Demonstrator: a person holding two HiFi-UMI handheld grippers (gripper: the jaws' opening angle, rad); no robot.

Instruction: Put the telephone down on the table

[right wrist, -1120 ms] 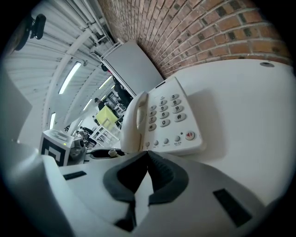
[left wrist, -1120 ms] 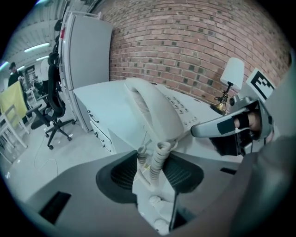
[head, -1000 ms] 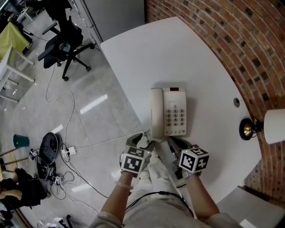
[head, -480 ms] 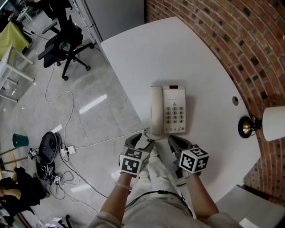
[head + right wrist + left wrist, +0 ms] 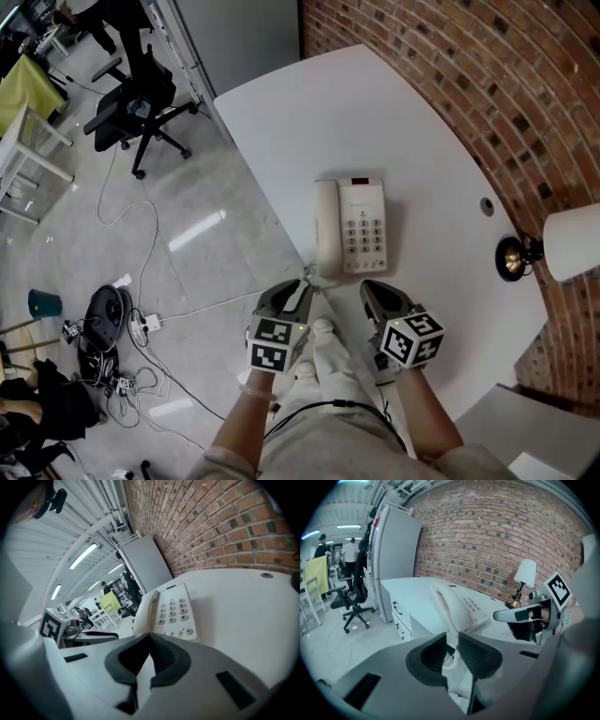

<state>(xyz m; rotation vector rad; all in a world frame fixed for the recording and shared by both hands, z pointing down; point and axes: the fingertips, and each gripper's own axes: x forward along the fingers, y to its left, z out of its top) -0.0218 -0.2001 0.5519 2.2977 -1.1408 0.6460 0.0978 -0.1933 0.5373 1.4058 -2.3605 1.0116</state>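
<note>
The cream telephone (image 5: pixel 352 227) lies flat on the white table (image 5: pixel 394 122), handset in its cradle on the left side. Both grippers hover just short of its near edge, touching nothing. My left gripper (image 5: pixel 298 291) is off the table's left edge; its jaws are closing, with a narrow gap and nothing held between them (image 5: pixel 452 641). My right gripper (image 5: pixel 377 291) is over the table with its jaws shut on nothing (image 5: pixel 150 637). From each gripper view the telephone (image 5: pixel 459 606) (image 5: pixel 171 611) lies straight ahead, a short way off.
A lamp (image 5: pixel 562 246) with a white shade stands at the table's right, by the brick wall. A cable hole (image 5: pixel 486 206) is in the tabletop. On the floor to the left are a black office chair (image 5: pixel 131 98) and loose cables (image 5: pixel 122 319).
Both grippers have drawn back a little from the telephone's near edge. The left jaws have narrowed. The telephone has stayed on the table.
</note>
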